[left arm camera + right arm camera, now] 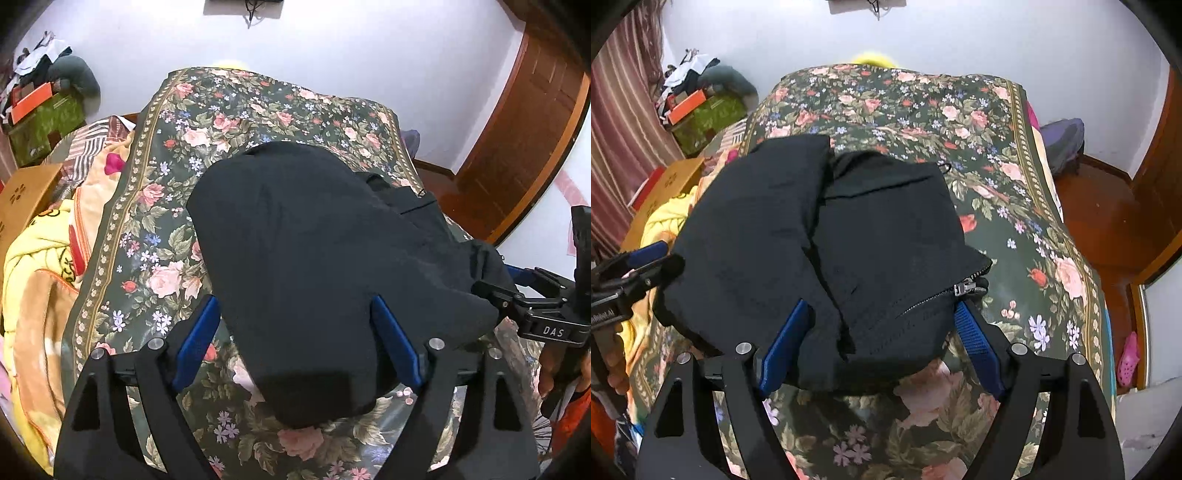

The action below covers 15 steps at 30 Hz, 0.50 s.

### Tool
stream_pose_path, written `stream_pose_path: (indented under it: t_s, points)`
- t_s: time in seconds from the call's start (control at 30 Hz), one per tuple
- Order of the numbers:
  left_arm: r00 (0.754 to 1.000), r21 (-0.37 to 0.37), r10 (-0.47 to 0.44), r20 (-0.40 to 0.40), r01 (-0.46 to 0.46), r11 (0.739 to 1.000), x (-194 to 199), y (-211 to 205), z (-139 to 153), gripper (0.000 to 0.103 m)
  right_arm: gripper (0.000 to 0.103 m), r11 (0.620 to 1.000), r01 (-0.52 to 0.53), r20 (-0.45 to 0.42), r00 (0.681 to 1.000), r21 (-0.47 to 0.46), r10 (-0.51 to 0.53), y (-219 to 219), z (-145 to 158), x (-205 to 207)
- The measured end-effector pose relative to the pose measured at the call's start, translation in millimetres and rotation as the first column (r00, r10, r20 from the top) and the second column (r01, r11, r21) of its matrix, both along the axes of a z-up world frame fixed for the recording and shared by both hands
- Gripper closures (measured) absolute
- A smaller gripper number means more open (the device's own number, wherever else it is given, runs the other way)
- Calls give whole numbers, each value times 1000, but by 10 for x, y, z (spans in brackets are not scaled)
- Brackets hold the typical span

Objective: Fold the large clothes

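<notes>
A black zip-up garment lies bunched and partly folded on a floral bedspread. My left gripper is wide open, its blue fingers on either side of the garment's near edge. My right gripper is also wide open around the garment by its zipper pull. The right gripper shows at the right of the left wrist view, against the cloth. The left gripper shows at the left of the right wrist view.
The bedspread covers the whole bed. Yellow and orange blankets are heaped on the bed's left side. Cardboard boxes and a cluttered green box stand at the left. A wooden door is at the right.
</notes>
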<state>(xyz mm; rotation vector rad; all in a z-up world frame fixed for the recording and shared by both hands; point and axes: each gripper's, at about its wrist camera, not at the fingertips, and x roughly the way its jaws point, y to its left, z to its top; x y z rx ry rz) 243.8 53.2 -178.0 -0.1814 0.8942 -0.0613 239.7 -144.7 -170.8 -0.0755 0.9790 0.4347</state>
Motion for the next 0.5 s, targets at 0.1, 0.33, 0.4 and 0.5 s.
stream_pose_path:
  t_s: [0.1, 0.33, 0.4, 0.5]
  points:
    - [1000, 22, 2, -2, -2, 1000, 6, -6, 49, 19, 24, 1000, -12, -16, 1000, 25, 12, -38, 61, 29]
    - [997, 63, 72, 10, -72, 995, 79, 160, 140, 19, 24, 998, -22, 13, 1000, 54, 21, -172, 269, 130]
    - [995, 31, 102, -17, -101, 994, 152, 268, 99, 17, 24, 998, -11, 25, 1000, 55, 9, -240, 285, 182]
    - [990, -88, 117, -82, -124, 988, 262, 450, -36, 13, 24, 996, 21, -4, 1000, 87, -21, -377, 230, 305]
